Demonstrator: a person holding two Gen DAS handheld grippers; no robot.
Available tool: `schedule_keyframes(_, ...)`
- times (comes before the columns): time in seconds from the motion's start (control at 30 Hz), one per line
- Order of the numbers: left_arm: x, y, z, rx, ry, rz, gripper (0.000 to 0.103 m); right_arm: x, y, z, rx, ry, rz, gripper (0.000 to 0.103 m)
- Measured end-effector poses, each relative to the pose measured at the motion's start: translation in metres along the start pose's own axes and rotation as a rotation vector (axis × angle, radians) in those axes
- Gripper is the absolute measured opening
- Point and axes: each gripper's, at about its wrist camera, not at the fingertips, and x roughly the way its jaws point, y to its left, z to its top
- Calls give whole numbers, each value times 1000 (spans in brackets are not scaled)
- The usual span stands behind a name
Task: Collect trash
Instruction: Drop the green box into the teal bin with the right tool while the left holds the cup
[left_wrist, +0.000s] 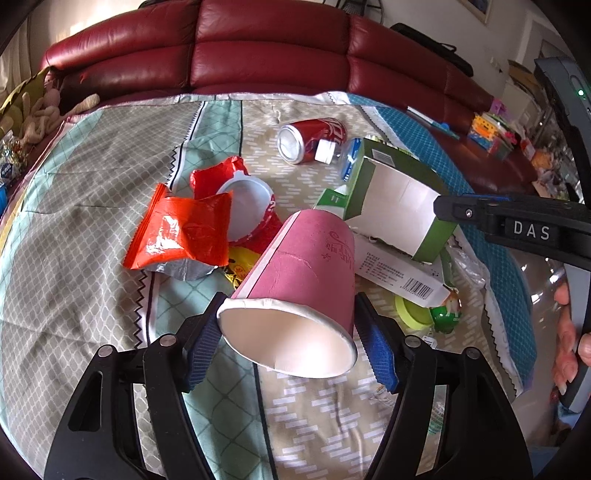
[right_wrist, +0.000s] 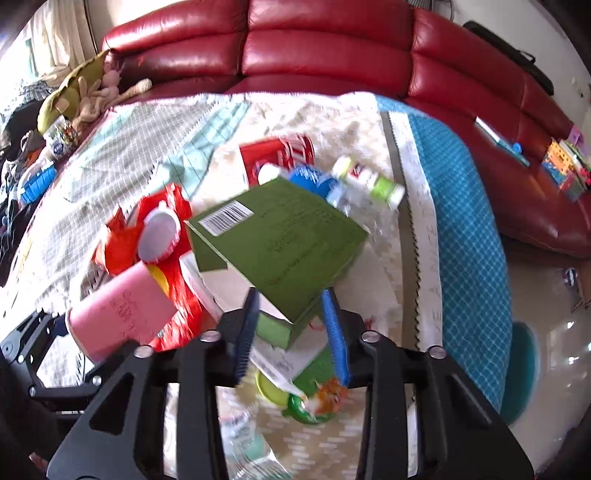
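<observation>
Left gripper (left_wrist: 288, 332) clamps pink cup (left_wrist: 299, 273), mouth toward camera.

place: home living room | landmark: red leather sofa (left_wrist: 273, 48) | in front of it: patterned cloth (left_wrist: 92, 192) strewn with litter | on its left end: soft toys (right_wrist: 99, 92)

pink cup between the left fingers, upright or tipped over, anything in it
Tipped. The pink cup lies on its side, open mouth facing the left wrist camera, white inside empty.
</observation>
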Motion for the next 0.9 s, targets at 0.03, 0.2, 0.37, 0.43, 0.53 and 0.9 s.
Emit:
schedule_keyframes(0.03,2,-3,1,1,3,0,70,1,0,0,-1,-2,-3,53)
schedule_keyframes(0.2,2,-2,1,-14,-3,13,70,-3,6,-5,1,0,48,65)
schedule_keyframes(0.37,-1,18,2,-36,-14,31,70,7,13,-9,-14,0,46,65)
schedule_keyframes(0.43,1,24,4,-51,-9,27,70,18,11,-6,-6,9,36,65)
schedule_keyframes(0.53,3,23,6,-49,-4,18,70,33,4,-5,22,36,28,47)
schedule_keyframes(0.9,-8,-3,12,-13,-29,9,70,-4,-38,-2,90,-49,1,23)
